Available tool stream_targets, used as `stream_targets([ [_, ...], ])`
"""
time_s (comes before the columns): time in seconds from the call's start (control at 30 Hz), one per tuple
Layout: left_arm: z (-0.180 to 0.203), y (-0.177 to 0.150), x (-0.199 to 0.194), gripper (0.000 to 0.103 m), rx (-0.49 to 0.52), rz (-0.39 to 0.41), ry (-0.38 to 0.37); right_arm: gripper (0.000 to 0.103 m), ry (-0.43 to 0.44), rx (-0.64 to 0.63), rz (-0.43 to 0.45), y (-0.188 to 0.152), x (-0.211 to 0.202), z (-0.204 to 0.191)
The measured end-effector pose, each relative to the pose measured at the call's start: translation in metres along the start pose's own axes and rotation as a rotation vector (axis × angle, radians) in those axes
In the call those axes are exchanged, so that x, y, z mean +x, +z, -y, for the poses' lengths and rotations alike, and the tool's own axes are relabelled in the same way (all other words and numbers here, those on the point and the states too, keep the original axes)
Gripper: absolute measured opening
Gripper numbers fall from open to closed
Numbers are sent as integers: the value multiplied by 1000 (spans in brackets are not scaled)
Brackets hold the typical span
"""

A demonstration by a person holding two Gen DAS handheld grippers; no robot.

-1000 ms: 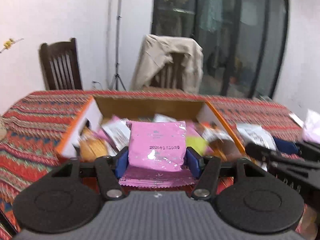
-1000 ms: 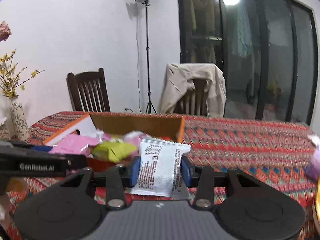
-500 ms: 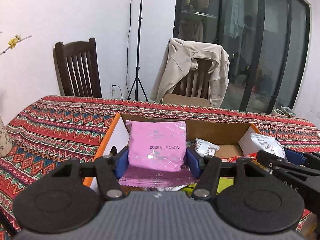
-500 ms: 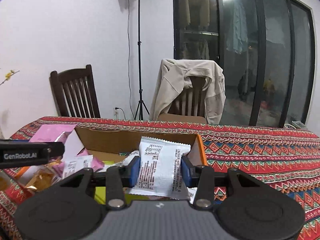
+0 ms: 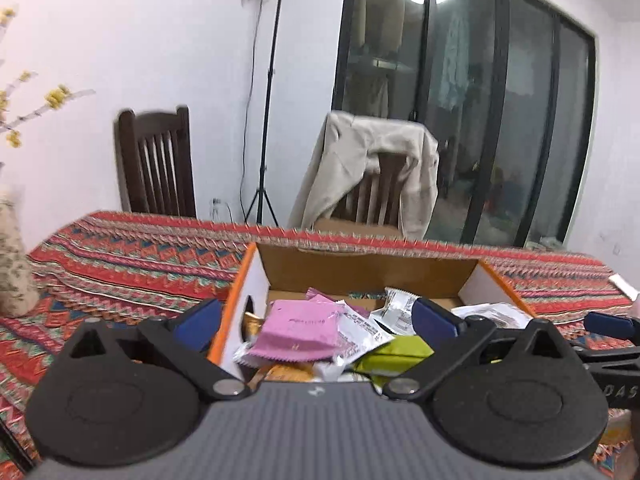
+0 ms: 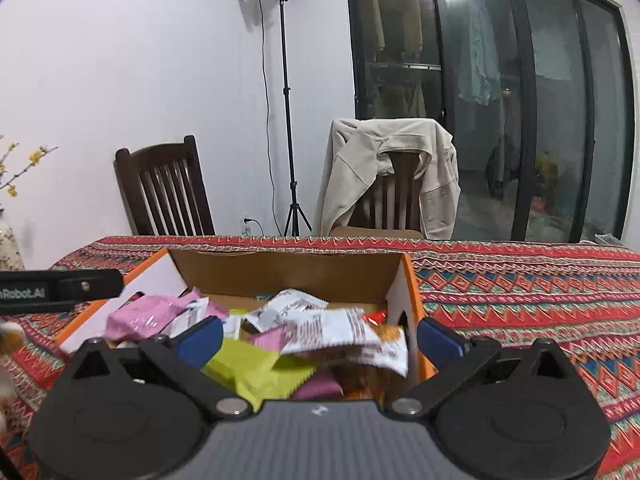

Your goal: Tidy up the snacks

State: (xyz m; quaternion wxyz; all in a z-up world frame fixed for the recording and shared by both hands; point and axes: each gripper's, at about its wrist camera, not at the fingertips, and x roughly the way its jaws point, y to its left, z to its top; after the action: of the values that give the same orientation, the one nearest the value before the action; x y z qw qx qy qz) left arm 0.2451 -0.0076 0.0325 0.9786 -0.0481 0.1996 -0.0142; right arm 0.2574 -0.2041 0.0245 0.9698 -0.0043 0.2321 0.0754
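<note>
Both tools hang wide apart and empty over the cardboard box (image 6: 288, 276), left tool (image 5: 316, 322) above the pink packet (image 5: 300, 330), right tool (image 6: 320, 338) above the white packet (image 6: 340, 334), so you're at release; next, fetch more snacks from the tabletop (image 6: 540, 292).

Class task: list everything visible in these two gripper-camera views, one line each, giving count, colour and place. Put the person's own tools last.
cardboard box: one, orange and brown, on the table.
snack packets: many, pink, white, green, orange, piled in the box.
tablecloth: one, red patterned, over the table.
chairs: two, dark wood, behind the table.
jacket: one, beige, on the right-hand chair.
light stand: one, black, by the wall.
vase: one, pale, far left.
left gripper: open, above the box.
right gripper: open, above the box.
</note>
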Motion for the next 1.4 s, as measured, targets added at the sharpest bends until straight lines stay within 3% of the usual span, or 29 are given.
stream_targets([
  [0.27,-4,-35,-101,103,64,67,-89,103,24,-33,78,-35,-103,-9],
  [0.43,0,-70,-135,103,98,71,-102,103,47,-23,76,-68,-141,-15],
  [0.77,-2,-109,-147,103,112,13,-120,103,62,20,10,-109,-156,-16],
  [1.4,-2,-113,-146,103,108,2,-104,103,60,33,-1,-117,-157,-13],
])
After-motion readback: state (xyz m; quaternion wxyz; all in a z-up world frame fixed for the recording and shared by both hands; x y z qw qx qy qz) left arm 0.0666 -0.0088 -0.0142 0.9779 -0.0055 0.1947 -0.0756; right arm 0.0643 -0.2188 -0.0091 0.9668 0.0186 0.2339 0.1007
